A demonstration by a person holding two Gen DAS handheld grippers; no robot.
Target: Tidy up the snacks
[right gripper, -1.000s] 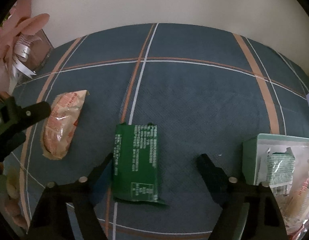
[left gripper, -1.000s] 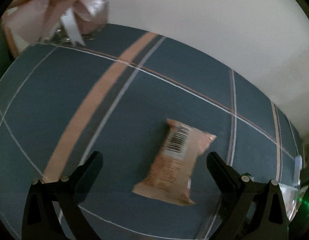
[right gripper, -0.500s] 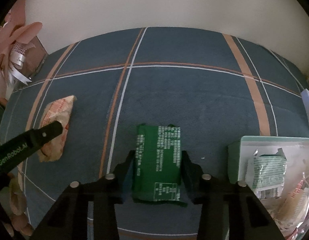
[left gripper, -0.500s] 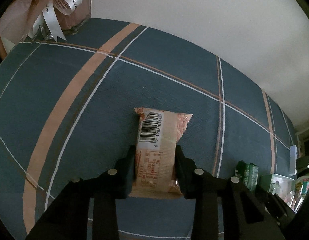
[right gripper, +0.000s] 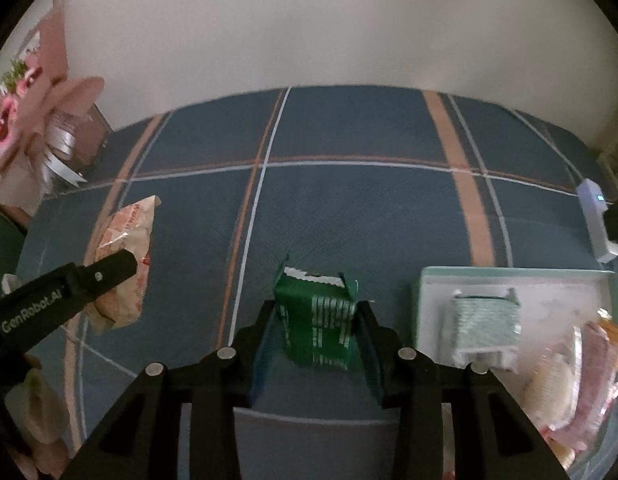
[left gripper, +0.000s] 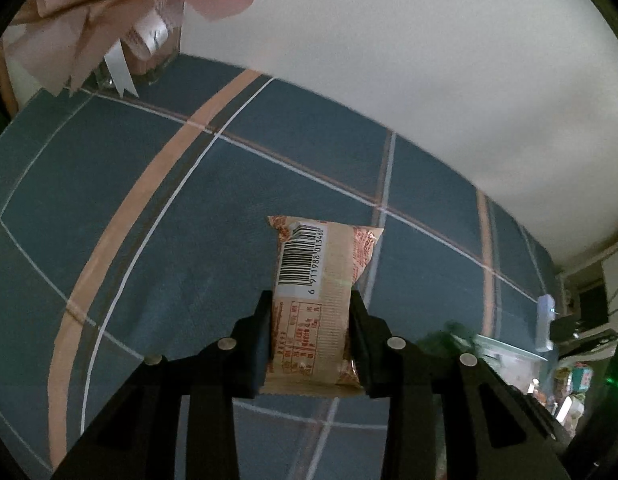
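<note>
Pick-up step, both hands. The left gripper (left gripper: 309,332) has its jaws clamped on a tan barcoded snack packet (left gripper: 319,300); the right gripper (right gripper: 315,334) has its jaws clamped on a green snack packet (right gripper: 317,324). Both packets appear lifted clear of the blue plaid tablecloth (right gripper: 349,208). Next, judged: carry each to the pale green tray (right gripper: 425,292) at right, already holding snacks, and release inside its rim.

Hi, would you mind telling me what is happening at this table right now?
A person is sorting snacks with two handheld grippers. The left gripper is shut on a tan snack pack; the right gripper is shut on a green snack pack. A pale green bin beside it already holds several packs.
</note>
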